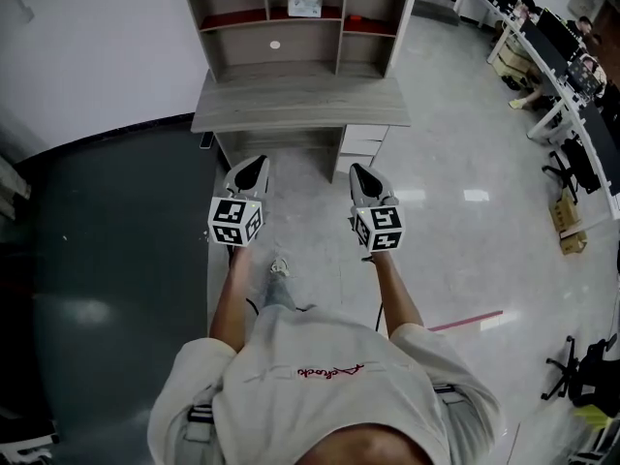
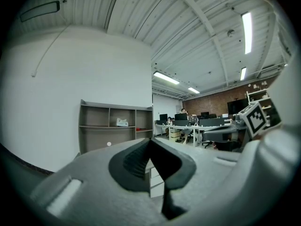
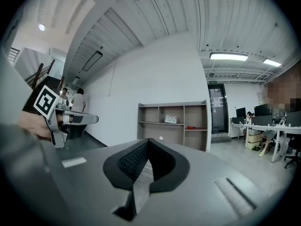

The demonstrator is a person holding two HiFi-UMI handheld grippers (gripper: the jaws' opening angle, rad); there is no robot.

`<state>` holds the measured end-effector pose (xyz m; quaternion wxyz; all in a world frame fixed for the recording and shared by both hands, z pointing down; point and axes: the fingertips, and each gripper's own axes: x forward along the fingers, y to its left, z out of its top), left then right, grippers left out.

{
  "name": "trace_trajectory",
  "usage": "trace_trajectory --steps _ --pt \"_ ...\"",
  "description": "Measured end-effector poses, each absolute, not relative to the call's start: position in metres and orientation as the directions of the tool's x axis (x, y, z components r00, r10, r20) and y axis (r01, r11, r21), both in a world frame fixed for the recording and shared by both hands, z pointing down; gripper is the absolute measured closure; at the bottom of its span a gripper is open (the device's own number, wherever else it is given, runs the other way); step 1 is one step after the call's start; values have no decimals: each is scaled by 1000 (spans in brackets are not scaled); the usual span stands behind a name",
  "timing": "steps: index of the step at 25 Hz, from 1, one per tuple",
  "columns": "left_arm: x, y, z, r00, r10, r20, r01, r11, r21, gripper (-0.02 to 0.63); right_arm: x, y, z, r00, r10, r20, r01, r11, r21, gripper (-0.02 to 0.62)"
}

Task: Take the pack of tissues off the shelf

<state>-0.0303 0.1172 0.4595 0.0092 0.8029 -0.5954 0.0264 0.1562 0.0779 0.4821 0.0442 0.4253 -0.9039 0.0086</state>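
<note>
The pack of tissues (image 1: 304, 5) is a pale packet in the middle upper compartment of the grey shelf unit (image 1: 397, 8), which stands on a desk against the wall. It also shows small and far off in the left gripper view (image 2: 122, 122) and the right gripper view (image 3: 170, 119). My left gripper (image 1: 250, 170) (image 2: 149, 142) and right gripper (image 1: 361, 177) (image 3: 148, 142) are held side by side in front of the desk, well short of the shelf. Both are shut with nothing in them.
The desk top (image 1: 300, 105) juts out below the shelf, with white drawers (image 1: 363, 143) under its right side. A red object (image 1: 355, 18) lies in the right compartment and a small white disc (image 1: 275, 45) on the lower shelf. Office desks with seated people (image 1: 557, 56) fill the right.
</note>
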Motion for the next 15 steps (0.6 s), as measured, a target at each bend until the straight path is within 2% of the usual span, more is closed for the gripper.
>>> trace_trajectory --steps 15 --pt "-82 -40 463 335 -942 30 -942 -335 18 604 104 -70 479 -595 -797 102 -798 601 50 589"
